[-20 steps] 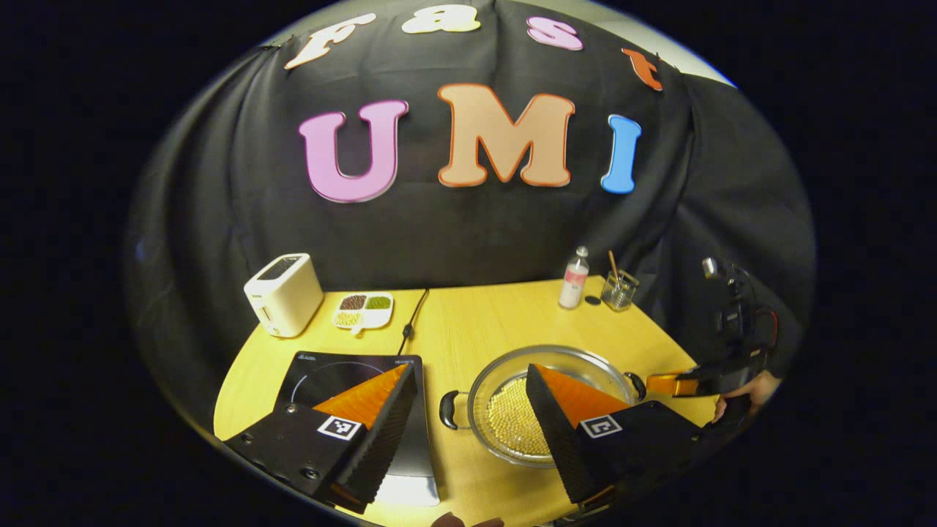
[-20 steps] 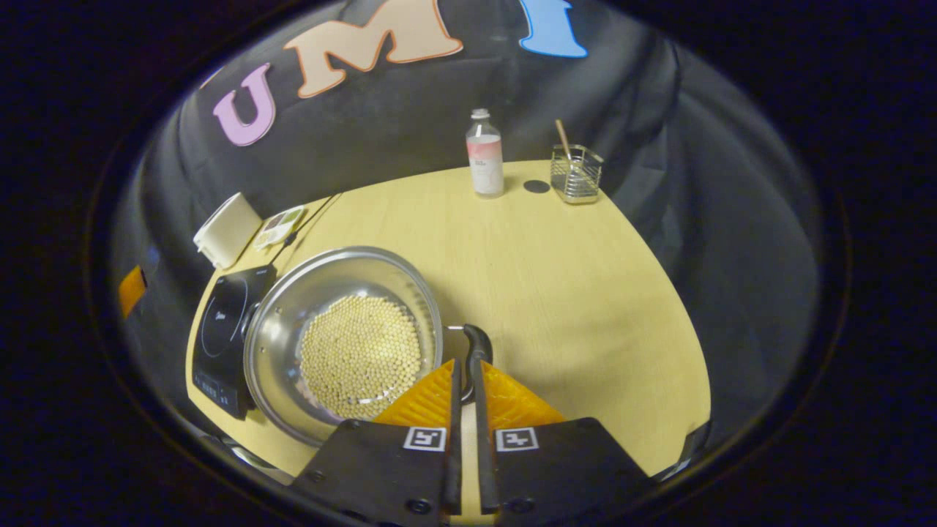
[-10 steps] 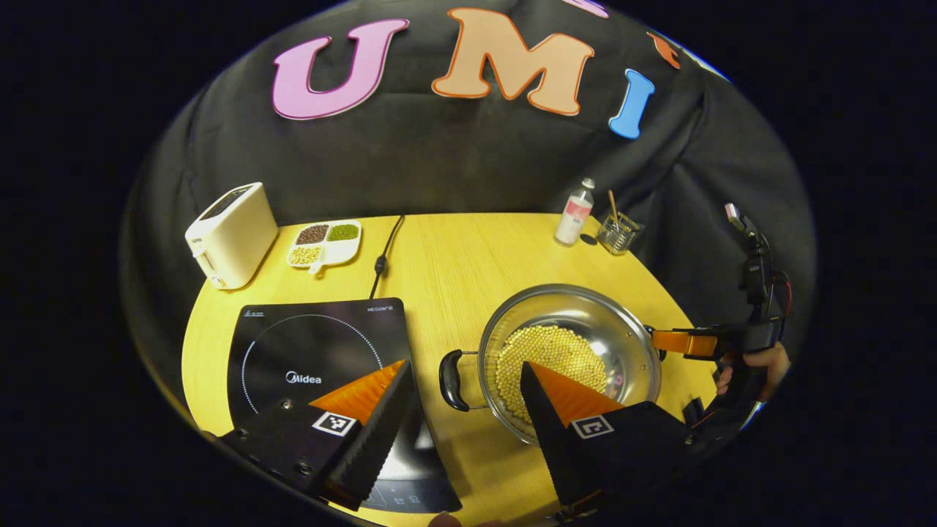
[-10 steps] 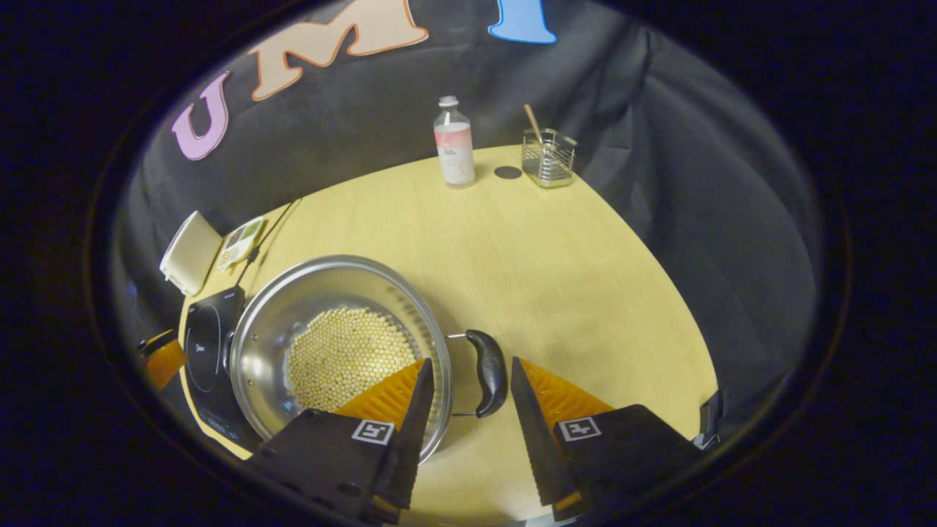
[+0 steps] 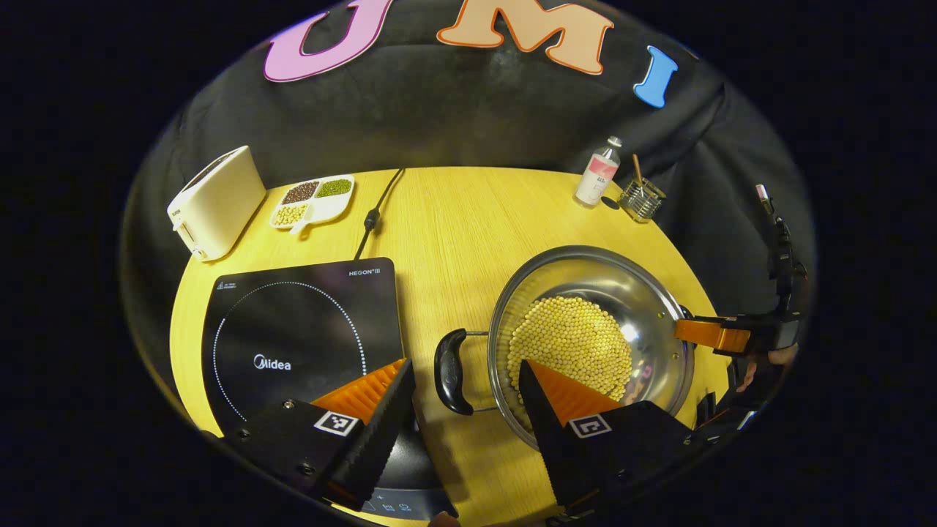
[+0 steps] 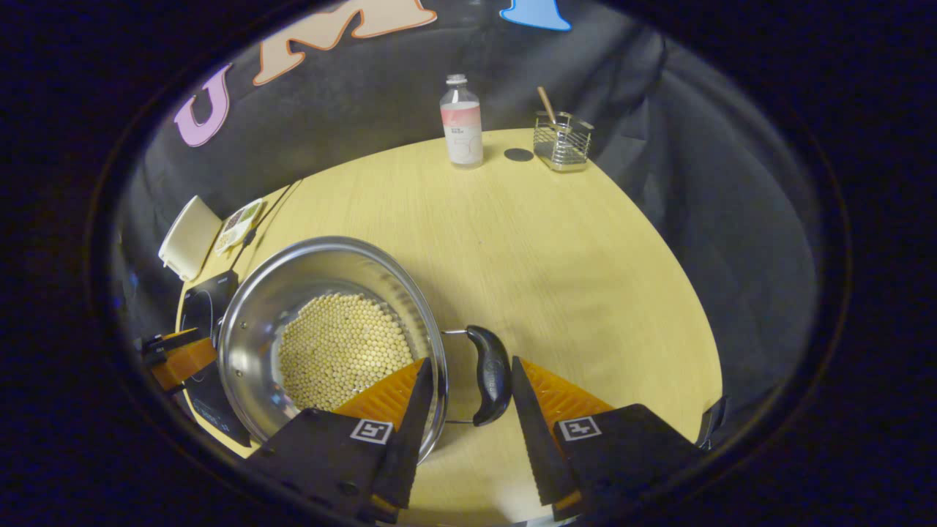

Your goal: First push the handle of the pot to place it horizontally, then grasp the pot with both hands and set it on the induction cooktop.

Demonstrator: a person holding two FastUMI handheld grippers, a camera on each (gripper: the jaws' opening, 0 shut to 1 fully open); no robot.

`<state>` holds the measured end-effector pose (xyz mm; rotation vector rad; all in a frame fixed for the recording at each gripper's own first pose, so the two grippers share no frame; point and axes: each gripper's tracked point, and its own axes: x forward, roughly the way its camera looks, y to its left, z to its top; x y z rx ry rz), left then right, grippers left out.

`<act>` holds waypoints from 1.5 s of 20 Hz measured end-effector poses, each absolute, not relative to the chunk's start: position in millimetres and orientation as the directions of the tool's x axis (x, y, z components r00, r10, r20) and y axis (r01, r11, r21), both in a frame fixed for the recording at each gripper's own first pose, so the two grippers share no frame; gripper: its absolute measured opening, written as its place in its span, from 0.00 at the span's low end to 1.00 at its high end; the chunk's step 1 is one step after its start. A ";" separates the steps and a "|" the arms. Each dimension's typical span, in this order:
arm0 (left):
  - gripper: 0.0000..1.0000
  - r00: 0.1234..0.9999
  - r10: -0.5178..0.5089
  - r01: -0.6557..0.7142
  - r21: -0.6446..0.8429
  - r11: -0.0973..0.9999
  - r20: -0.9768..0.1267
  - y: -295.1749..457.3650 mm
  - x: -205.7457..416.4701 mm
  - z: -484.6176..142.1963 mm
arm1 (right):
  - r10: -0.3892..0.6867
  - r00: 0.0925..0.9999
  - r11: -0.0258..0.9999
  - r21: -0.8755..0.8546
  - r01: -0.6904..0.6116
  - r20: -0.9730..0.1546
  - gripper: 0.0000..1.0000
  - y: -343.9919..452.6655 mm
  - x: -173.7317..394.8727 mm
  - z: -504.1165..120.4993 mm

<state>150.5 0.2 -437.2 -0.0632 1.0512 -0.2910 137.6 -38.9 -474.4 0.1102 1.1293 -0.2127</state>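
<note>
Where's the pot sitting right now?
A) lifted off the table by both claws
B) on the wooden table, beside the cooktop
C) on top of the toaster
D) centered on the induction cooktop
B: in the left gripper view the pot rests on the wooden table, to the side of the induction cooktop, with both claws open at its handles.

Pot (image 5: 644, 293): polished, mirror-bright metal, with glossy black plastic handles (image 5: 448, 372) on thin wire brackets. Cooktop (image 5: 293, 329): smooth, glossy black glass. Table (image 5: 454, 219): pale wood grain, satin finish. Toaster (image 5: 217, 202): matt cream plastic. Bottle (image 6: 461, 123): clear plastic. Holder (image 6: 562, 140): shiny wire mesh. Backdrop (image 5: 468, 110): matt black cloth, creased. Gripper fingers (image 6: 401, 399): ribbed faces.
</note>
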 end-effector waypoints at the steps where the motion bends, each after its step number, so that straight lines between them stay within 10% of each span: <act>1: 0.88 0.454 -0.261 0.207 -0.185 0.961 -0.852 -1.0 152.4 -440.9 | -0.108 0.406 0.975 -0.017 0.220 -0.907 0.60 -38.3 136.9 -478.3; 30: 0.63 0.400 -0.157 0.125 -0.116 0.985 -0.903 6.1 132.8 -443.7 | 0.107 0.380 0.977 0.169 0.134 -0.919 0.49 -20.2 139.8 -471.1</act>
